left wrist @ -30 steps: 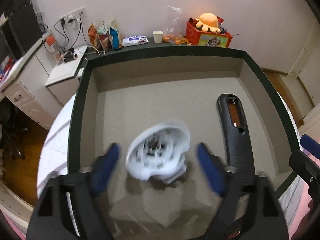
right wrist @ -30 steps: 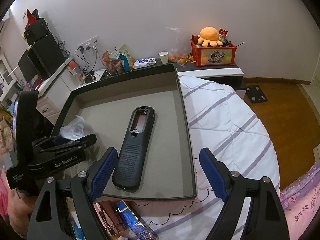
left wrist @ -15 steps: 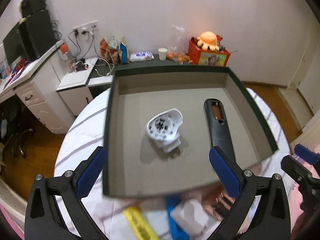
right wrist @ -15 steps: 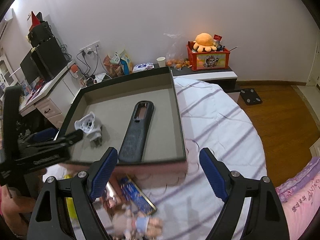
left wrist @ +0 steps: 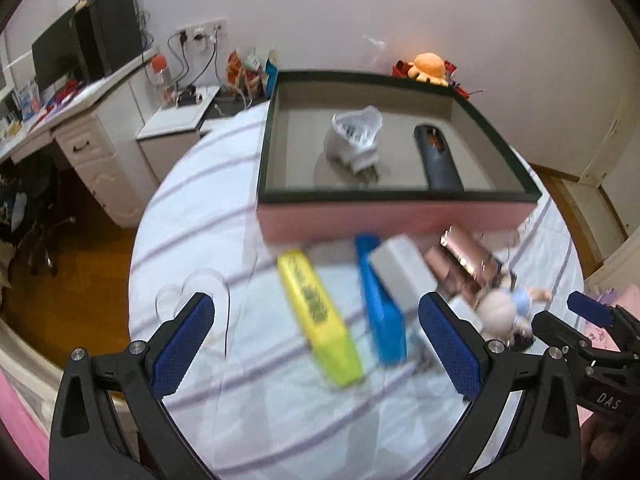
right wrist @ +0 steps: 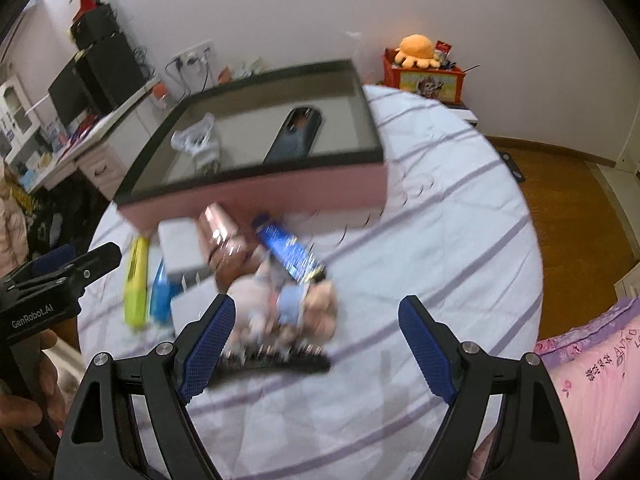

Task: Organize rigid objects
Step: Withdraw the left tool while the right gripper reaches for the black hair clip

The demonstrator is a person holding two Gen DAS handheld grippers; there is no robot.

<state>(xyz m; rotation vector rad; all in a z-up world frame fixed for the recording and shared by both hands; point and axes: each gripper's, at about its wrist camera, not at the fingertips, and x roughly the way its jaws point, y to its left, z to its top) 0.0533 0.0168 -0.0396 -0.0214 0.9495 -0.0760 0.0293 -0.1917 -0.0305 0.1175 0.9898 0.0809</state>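
Cardboard tray (left wrist: 396, 216), pink-walled and dark-rimmed, sits beyond both hand-held grippers on striped bed linen (left wrist: 208, 216), containing a white ribbed plastic part (left wrist: 354, 136) and a dark elongated remote (left wrist: 438, 158). Left hand-held gripper (left wrist: 316, 346) and right hand-held gripper (right wrist: 316, 344) stand spread wide, empty, above blurred rectangular boxes (left wrist: 316, 312).

A plain white wall (left wrist: 460, 20) is filling the view ahead of the gripper. To its left a white desk (left wrist: 80, 120) is carrying a dark monitor (left wrist: 52, 60). Wooden flooring (right wrist: 572, 192) is showing to the right, beyond the striped bedcover (right wrist: 460, 200).
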